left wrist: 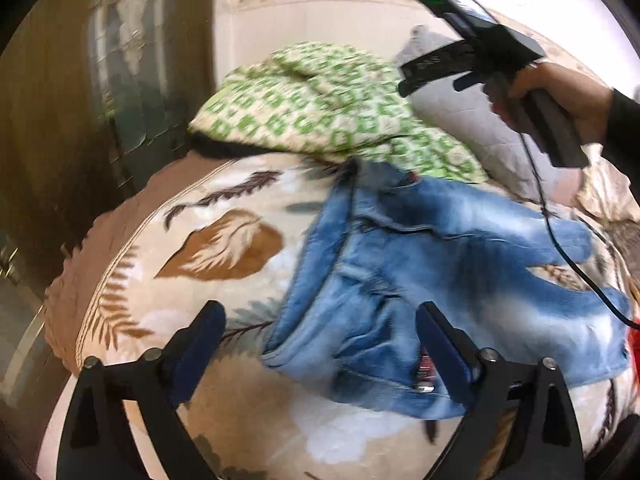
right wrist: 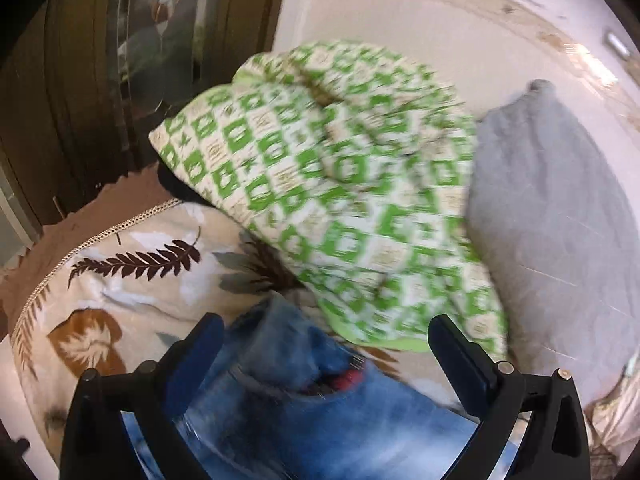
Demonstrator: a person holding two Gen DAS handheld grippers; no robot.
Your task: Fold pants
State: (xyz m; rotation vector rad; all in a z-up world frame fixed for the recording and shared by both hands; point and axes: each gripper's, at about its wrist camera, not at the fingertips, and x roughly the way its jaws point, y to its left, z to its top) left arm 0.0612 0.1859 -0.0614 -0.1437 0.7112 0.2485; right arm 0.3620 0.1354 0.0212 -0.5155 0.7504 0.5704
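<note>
Jeans sprawl just beneath the spread, empty left gripper, legs trailing rightward, while the right gripper, equally agape, hovers over their upper end.

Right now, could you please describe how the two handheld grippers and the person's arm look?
Both the left gripper and the right gripper have black frames with dark blue finger pads. The right one trails a thin black cable and shows a green light; the sleeve is dark.
</note>
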